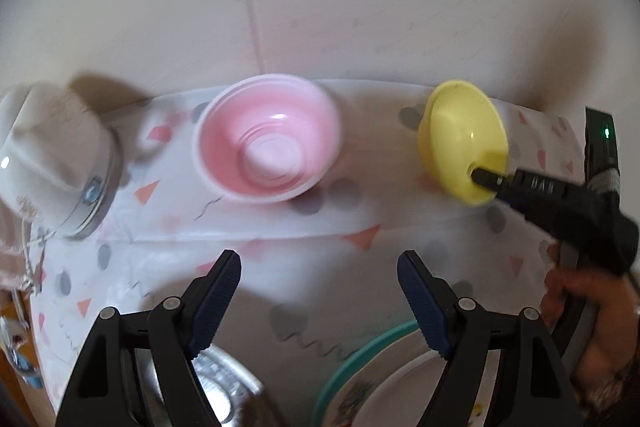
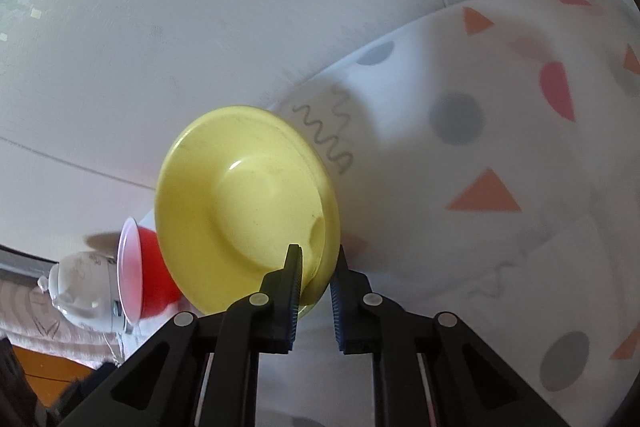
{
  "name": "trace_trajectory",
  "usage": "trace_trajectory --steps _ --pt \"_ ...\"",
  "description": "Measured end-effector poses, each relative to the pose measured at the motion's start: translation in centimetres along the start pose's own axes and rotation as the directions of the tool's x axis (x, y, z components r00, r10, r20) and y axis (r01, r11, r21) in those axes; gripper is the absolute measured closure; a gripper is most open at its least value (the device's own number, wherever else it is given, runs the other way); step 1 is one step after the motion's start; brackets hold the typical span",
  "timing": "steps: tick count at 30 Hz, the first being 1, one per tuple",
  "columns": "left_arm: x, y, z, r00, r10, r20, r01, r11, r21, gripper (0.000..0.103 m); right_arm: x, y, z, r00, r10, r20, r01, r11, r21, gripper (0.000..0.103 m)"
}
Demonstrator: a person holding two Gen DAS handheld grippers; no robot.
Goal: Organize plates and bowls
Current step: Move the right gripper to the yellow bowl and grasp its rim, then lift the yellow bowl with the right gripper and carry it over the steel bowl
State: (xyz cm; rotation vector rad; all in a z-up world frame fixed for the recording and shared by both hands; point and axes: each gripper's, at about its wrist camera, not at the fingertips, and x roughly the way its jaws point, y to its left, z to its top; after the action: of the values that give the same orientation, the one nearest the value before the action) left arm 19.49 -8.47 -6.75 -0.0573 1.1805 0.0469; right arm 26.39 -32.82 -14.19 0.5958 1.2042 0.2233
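A yellow bowl [image 2: 240, 203] is tilted up on its edge, and my right gripper [image 2: 318, 267] is shut on its near rim, one finger inside and one outside. The left wrist view shows the same yellow bowl [image 1: 460, 143] at the right with the right gripper [image 1: 486, 179] pinching its lower rim. A pink bowl [image 1: 268, 143] sits upright on the patterned tablecloth [image 1: 360, 195], a little ahead of my left gripper [image 1: 320, 267], which is open and holds nothing. In the right wrist view the pink bowl [image 2: 148, 267] lies left of and behind the yellow one.
A white lidded jar [image 1: 52, 163] stands at the table's left end by the wall. Under the left gripper are a metal bowl [image 1: 224, 383] and a teal-rimmed plate [image 1: 360, 359]. A person's hand [image 1: 588, 311] holds the right gripper at the right edge.
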Motion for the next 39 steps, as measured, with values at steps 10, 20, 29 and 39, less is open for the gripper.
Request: trace_trajectory --steps 10,20,29,39 --pt "3.2 -5.2 3.6 0.999 -0.033 -0.023 0.034 0.997 0.069 0.022 -0.3 -0.4 -0.9 1.000 0.016 0.002 -0.016 1.000 -0.023 0.090" --pt "6.0 -8.4 5.4 0.999 -0.010 -0.047 0.017 0.990 0.137 0.027 -0.2 0.7 -0.8 1.000 0.003 0.006 -0.003 0.999 -0.046 0.090" --pt "7.4 -8.9 5.7 0.997 -0.025 -0.079 0.039 0.982 0.183 0.080 0.2 0.9 -1.4 1.000 0.010 0.015 -0.009 0.999 -0.054 0.090" --pt "6.9 -8.5 4.7 0.997 -0.024 -0.074 0.039 0.976 0.213 0.090 0.1 2.0 -2.0 1.000 0.013 0.023 -0.011 0.997 -0.074 0.092"
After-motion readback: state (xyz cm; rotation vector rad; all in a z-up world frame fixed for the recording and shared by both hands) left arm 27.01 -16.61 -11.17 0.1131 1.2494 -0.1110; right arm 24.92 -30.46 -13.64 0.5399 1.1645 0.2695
